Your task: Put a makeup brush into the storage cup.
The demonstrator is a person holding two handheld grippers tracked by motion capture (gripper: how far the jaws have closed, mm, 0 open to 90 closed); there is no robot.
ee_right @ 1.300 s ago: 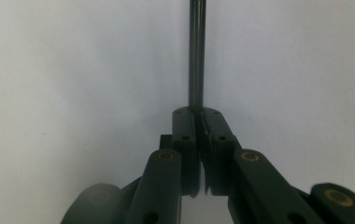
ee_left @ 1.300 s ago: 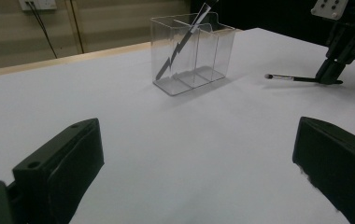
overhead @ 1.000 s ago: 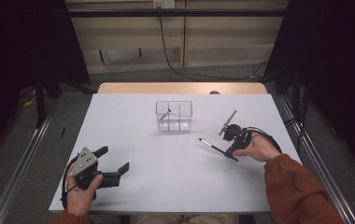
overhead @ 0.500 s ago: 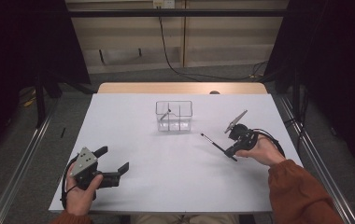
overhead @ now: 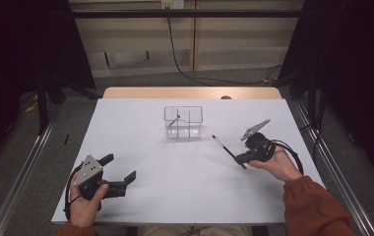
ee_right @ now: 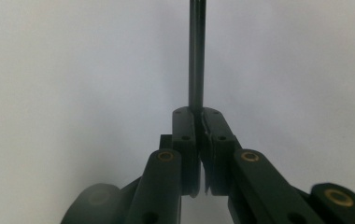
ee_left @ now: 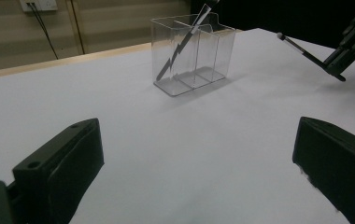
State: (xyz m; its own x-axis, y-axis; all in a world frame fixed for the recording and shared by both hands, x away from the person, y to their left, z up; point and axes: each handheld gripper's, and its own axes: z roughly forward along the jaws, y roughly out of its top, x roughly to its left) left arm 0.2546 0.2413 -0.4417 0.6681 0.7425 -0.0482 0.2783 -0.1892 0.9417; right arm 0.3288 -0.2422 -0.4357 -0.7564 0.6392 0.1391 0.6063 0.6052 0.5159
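Two grippers are over the white tabletop [overhead: 185,187]. Near its far edge, at the middle, stands a clear divided box [overhead: 183,122] with one thin stick leaning inside it. The left gripper [overhead: 121,172] rests near the front left corner with jaws wide apart and nothing between them. The right gripper [overhead: 238,160], near the right edge, is clenched on a thin dark brush [overhead: 226,149]; the brush sticks out from the jaw tips toward the box, its pale tip well short of it.
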